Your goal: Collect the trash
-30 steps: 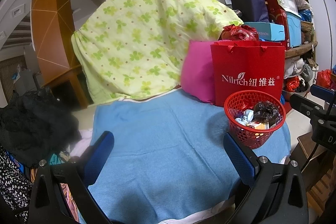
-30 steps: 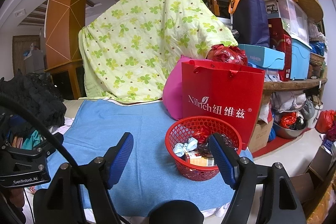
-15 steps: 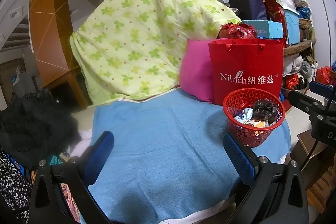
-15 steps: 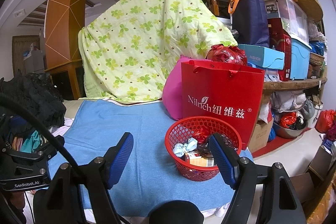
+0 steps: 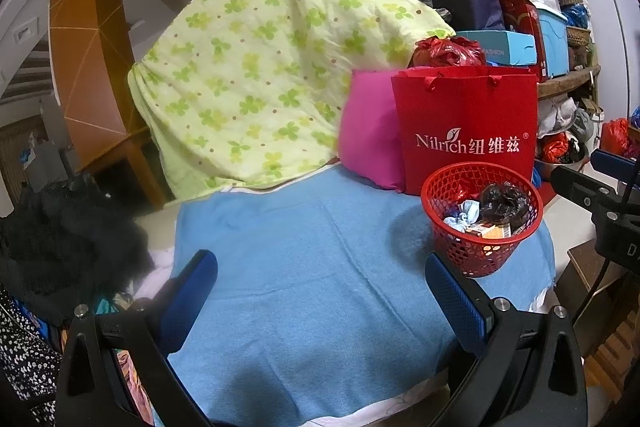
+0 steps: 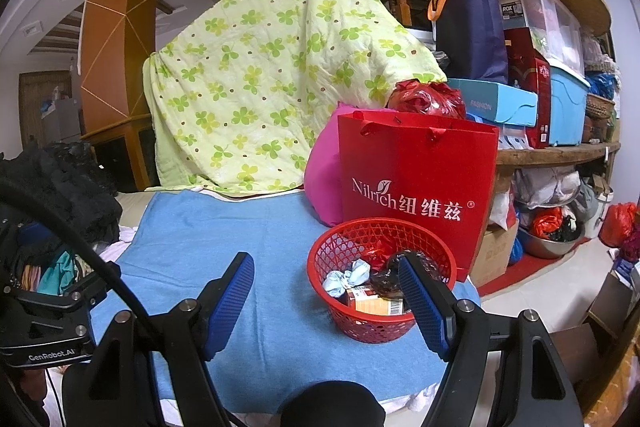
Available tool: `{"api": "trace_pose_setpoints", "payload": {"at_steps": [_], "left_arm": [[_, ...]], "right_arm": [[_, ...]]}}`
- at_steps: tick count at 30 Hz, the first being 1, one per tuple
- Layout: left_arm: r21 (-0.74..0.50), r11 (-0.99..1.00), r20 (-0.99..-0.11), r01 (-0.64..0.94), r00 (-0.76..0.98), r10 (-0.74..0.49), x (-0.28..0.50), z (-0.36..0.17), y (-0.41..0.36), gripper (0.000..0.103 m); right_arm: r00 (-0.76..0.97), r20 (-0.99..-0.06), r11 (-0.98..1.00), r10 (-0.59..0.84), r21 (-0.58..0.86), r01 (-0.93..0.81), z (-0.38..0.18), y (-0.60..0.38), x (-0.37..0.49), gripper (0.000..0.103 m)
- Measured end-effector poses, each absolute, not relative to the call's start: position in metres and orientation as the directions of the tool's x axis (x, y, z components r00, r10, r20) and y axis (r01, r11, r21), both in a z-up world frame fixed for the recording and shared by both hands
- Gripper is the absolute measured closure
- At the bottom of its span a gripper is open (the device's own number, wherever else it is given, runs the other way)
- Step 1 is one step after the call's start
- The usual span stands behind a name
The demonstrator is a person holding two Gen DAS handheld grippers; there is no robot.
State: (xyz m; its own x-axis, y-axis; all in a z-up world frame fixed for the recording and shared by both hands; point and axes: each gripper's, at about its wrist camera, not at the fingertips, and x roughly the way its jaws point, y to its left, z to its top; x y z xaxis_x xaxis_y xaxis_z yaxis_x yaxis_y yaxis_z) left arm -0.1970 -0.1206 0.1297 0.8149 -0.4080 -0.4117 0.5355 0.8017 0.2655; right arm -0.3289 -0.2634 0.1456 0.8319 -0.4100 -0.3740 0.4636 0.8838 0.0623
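Cluttered shelves (image 6: 560, 151) fill my right; ahead a blue towel (image 5: 320, 267) covers the surface, backed by a green clover quilt (image 5: 260, 67). At its right edge the red basket (image 6: 380, 327) holds the trash: crumpled tissue (image 6: 344, 277), a black bag (image 5: 504, 201). A red gift bag (image 6: 416, 187) and pink cushion (image 5: 368, 139) crowd behind it. My left gripper (image 5: 320, 291) and right gripper (image 6: 326, 301) both hover spread apart, empty.

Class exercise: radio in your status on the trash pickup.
Left gripper open, empty. Right gripper open, empty. Red basket holds trash. Blue cloth bare.
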Motion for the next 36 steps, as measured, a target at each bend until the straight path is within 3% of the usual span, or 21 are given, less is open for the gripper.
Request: {"api": "trace_pose_setpoints", "payload": {"at_steps": [36], "left_arm": [[0.345, 0.724, -0.485, 0.598, 0.773, -0.408, -0.208, 0.116, -0.158, 0.000]], "right_arm": [[0.796, -0.405, 0.826, -0.449, 0.151, 0.542, 0.127, -0.299, -0.355, 0.025]]}}
